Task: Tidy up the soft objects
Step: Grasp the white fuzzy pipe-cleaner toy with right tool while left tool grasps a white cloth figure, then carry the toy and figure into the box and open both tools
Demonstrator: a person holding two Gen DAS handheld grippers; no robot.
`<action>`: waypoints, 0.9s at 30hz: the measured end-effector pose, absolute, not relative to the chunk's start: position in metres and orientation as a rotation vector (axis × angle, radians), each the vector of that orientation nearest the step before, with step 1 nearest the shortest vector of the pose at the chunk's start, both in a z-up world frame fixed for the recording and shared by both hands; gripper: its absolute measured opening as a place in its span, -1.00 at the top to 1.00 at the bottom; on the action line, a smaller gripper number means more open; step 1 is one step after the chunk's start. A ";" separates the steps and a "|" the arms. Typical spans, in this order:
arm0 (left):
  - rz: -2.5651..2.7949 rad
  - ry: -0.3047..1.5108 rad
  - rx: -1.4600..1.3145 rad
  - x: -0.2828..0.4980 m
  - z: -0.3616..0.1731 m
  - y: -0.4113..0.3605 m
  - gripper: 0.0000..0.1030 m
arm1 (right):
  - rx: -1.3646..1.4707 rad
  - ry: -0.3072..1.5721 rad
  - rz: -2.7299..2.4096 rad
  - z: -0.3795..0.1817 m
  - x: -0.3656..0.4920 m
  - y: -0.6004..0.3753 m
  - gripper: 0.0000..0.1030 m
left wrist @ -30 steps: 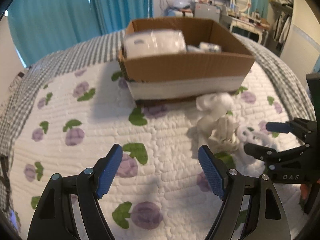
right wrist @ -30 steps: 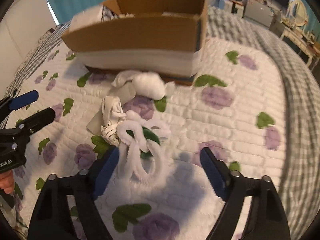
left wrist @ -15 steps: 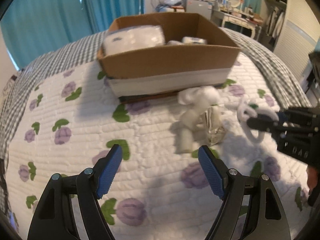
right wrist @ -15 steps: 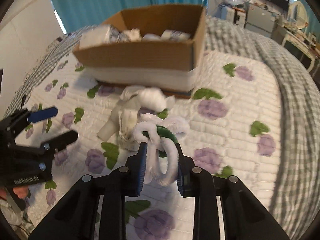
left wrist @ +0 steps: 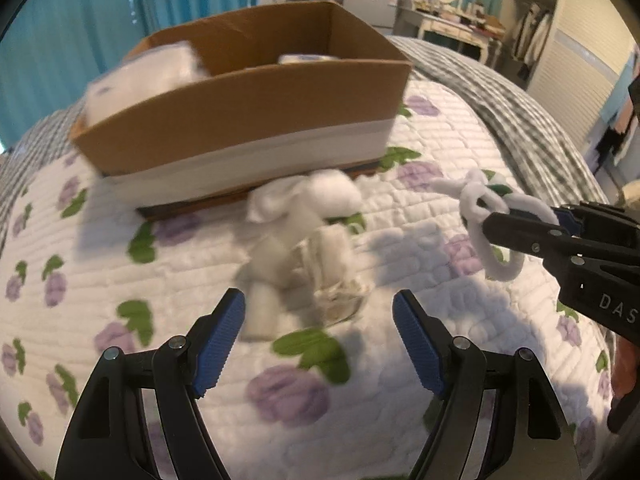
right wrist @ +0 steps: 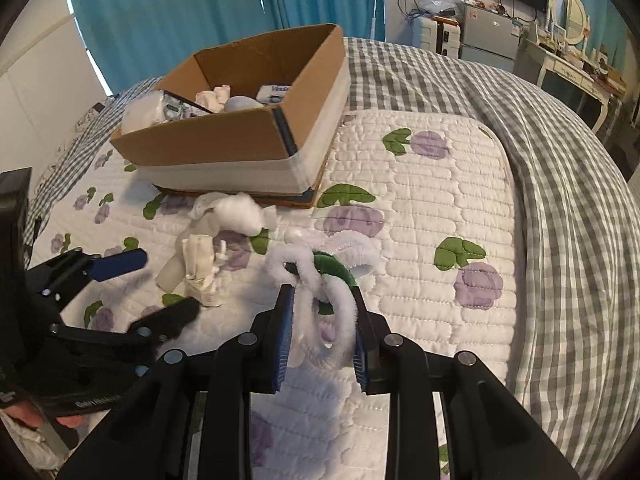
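My right gripper (right wrist: 320, 300) is shut on a white fuzzy looped cord with a green part (right wrist: 320, 272) and holds it lifted above the quilt; the cord also shows in the left wrist view (left wrist: 486, 216). My left gripper (left wrist: 318, 340) is open and empty, just short of a pile of white soft items (left wrist: 304, 248), which also shows in the right wrist view (right wrist: 216, 240). A cardboard box (left wrist: 248, 120) with several white soft things inside stands behind the pile; in the right wrist view the box (right wrist: 240, 140) sits upper left.
The floral quilt (right wrist: 420, 208) covers the bed, with a grey checked blanket (right wrist: 560, 180) to the right. Teal curtains (right wrist: 180, 12) hang behind. A dresser and mirror (right wrist: 568, 36) stand at the far right.
My right gripper closed on the fuzzy cord and lifted it off the quilt. My left gripper moved closer to the pile of soft items and stayed open.
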State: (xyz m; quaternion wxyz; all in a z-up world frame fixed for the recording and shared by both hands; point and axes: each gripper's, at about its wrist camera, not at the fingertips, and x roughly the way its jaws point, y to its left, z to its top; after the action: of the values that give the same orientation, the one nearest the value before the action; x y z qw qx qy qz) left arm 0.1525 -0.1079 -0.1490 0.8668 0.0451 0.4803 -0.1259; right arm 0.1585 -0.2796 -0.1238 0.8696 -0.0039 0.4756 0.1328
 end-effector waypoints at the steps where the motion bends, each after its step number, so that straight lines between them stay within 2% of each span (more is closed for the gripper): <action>1: -0.268 1.006 0.097 0.154 -0.151 -0.110 -0.47 | -0.004 0.996 0.278 -0.126 0.160 -0.280 0.51; 4: -0.283 1.022 0.096 0.164 -0.159 -0.117 -0.38 | 0.003 1.003 0.278 -0.131 0.165 -0.282 0.51; 6: -0.289 1.038 0.098 0.169 -0.164 -0.118 -0.12 | 0.006 1.010 0.275 -0.136 0.169 -0.283 0.51; 8: -0.293 1.030 0.121 0.169 -0.165 -0.120 -0.03 | 0.008 1.015 0.275 -0.139 0.172 -0.283 0.51; 10: -0.319 1.023 0.135 0.167 -0.165 -0.120 0.34 | 0.006 1.015 0.272 -0.140 0.173 -0.283 0.51; 17: -0.346 1.022 0.112 0.159 -0.156 -0.107 0.39 | -0.004 1.000 0.272 -0.128 0.167 -0.275 0.51; 27: -0.353 0.897 0.105 0.124 -0.092 -0.085 0.39 | -0.041 0.892 0.279 -0.063 0.142 -0.256 0.51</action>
State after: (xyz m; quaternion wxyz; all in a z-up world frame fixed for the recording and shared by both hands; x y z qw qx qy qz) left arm 0.1236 -0.0855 -0.0922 0.8849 0.0506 0.4309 -0.1695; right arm 0.1416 -0.2556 -0.0626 0.8925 -0.0200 0.4300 0.1344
